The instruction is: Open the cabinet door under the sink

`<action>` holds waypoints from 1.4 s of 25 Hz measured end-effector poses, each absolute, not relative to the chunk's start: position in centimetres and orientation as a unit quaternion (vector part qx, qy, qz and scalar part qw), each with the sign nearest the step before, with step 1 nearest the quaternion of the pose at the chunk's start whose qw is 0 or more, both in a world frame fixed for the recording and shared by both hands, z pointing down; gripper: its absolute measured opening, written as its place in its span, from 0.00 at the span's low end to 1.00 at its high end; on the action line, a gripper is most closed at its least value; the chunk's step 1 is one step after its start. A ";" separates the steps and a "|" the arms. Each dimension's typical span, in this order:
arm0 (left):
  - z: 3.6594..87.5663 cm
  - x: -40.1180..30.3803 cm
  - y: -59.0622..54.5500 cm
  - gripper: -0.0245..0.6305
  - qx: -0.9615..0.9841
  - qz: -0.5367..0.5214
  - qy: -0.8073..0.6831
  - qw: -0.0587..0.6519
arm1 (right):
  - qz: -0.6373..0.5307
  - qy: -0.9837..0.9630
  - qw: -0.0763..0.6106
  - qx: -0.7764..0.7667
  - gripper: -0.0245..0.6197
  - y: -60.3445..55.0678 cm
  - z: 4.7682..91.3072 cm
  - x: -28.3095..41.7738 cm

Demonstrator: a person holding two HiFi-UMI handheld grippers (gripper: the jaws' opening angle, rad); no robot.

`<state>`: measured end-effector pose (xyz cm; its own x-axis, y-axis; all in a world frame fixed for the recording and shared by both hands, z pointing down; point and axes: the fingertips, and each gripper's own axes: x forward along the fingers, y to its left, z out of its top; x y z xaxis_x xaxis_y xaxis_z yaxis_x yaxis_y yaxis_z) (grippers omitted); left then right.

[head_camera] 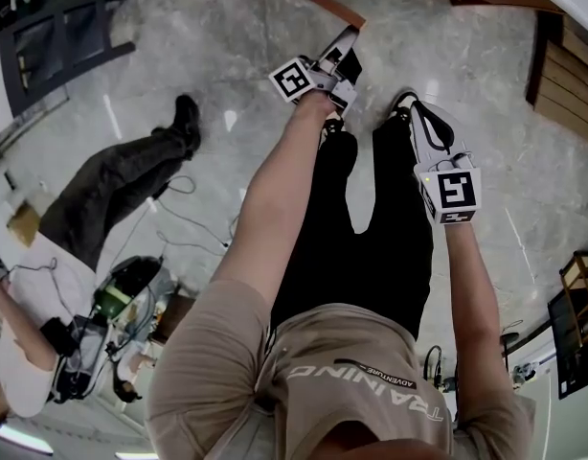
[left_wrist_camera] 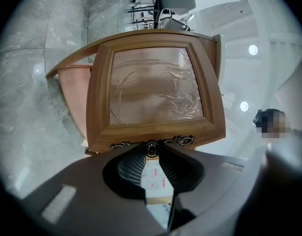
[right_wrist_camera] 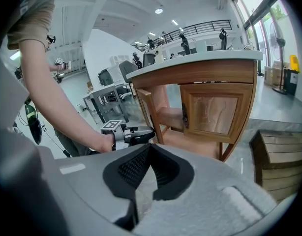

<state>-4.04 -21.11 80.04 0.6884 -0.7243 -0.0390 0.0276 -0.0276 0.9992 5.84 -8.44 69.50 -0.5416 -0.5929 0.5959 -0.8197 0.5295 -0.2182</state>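
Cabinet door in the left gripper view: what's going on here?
A person is opening a wooden cabinet door with the left hand-held gripper, whose jaws are closed on the door's small knob. The right gripper view shows that door swung well out from the cabinet, while the neighbouring door is shut. The right hand-held gripper holds nothing and hangs back from the cabinet.

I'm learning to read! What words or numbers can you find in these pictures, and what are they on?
"TRAINING": big pale letters on the person's shirt, upside down in the head view.
"ADVENTURE": small dark patch on that shirt.
Marker cubes: square patterns only, no words.
White sticker, low in the left gripper view: red print too blurred to read.
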 end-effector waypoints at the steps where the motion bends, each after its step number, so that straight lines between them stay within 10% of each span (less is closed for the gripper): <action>1: 80.1 -4.3 -20.8 0.18 0.655 -0.288 -0.264 0.647 | 0.246 -0.842 0.232 0.420 0.04 -8.1 69.5 5.5; 35: 81.2 -13.4 -14.1 0.18 0.673 -0.192 -0.229 0.677 | 0.247 -0.840 0.235 0.423 0.04 -5.0 67.9 -3.2</action>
